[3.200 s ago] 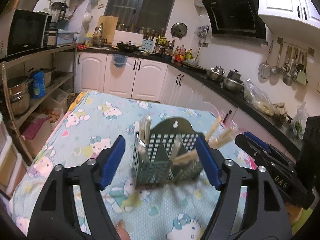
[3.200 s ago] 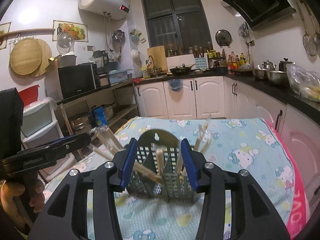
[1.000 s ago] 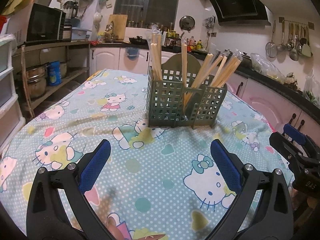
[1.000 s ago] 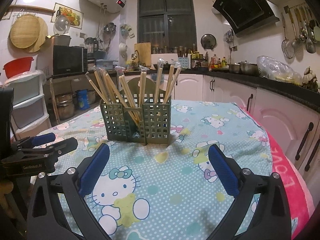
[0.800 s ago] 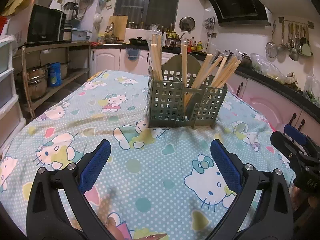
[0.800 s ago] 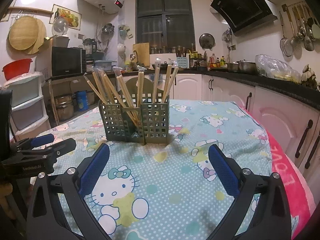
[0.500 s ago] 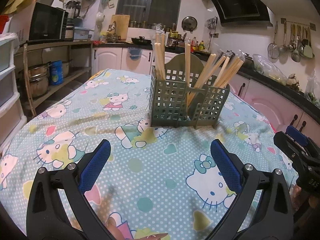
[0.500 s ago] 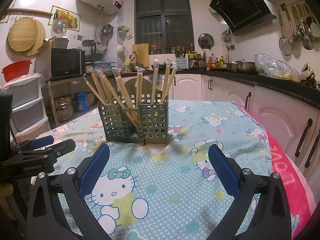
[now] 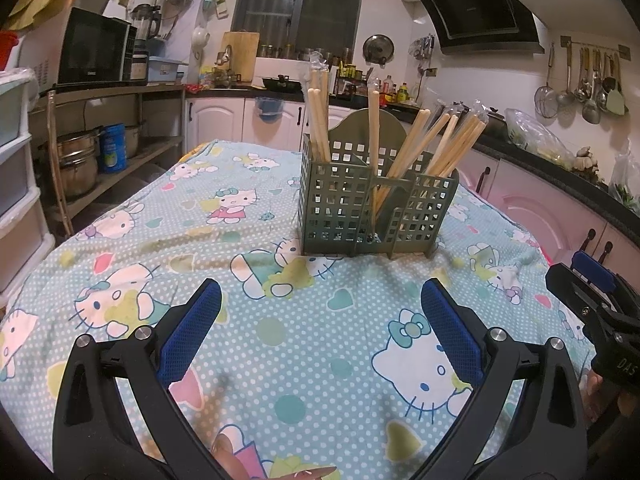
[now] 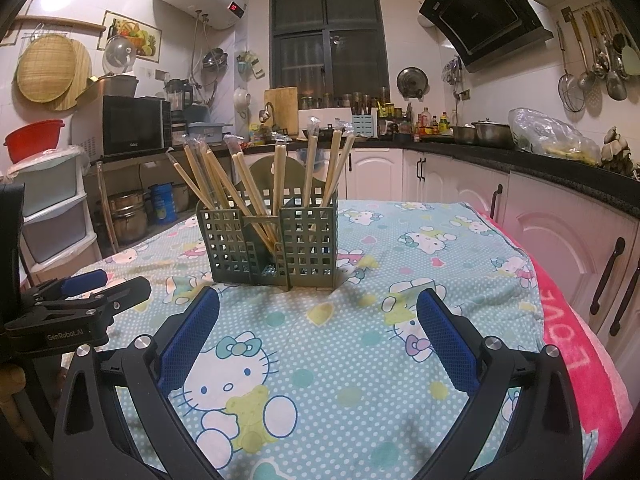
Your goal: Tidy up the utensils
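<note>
A green lattice utensil holder (image 9: 372, 212) stands upright on the Hello Kitty tablecloth (image 9: 240, 288). Several wooden chopsticks (image 9: 432, 148) stick out of its compartments, some in clear wrappers. It also shows in the right wrist view (image 10: 276, 240) with chopsticks (image 10: 224, 184) leaning left. My left gripper (image 9: 320, 328) is open and empty, well short of the holder. My right gripper (image 10: 316, 336) is open and empty, also short of the holder. The right gripper shows at the right edge of the left wrist view (image 9: 592, 300); the left gripper shows at the left edge of the right wrist view (image 10: 80, 300).
Kitchen counters and white cabinets (image 10: 460, 176) run behind and to the right of the table. A shelf with pots (image 9: 80, 164) and plastic drawers (image 10: 52, 216) stand to the left. A pink towel (image 10: 572, 340) lies along the table's right edge.
Earlier both grippers were around the holder, held off the table. Now the holder stands on the table and both grippers are wide open, drawn back. Over the last second almost nothing moved.
</note>
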A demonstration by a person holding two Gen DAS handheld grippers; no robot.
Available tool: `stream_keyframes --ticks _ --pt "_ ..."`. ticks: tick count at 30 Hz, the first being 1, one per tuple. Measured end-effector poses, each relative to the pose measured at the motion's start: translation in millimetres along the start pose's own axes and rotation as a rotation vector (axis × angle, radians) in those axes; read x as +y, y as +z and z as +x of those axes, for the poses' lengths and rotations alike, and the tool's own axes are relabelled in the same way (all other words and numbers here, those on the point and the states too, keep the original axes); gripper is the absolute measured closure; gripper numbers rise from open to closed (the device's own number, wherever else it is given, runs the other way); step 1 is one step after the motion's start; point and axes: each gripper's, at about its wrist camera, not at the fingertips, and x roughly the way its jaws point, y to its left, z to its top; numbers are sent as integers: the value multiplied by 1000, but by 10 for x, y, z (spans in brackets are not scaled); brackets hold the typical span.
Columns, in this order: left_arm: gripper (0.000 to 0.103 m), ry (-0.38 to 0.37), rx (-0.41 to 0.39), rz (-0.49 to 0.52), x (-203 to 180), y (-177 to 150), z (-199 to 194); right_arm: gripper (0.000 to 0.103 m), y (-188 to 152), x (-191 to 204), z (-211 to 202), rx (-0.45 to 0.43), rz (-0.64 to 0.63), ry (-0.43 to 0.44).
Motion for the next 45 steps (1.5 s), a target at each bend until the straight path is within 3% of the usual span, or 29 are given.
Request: stream_keyframes --ticks 45 --pt "11 7 0 -6 28 -4 -32 7 -2 -2 7 4 -3 0"
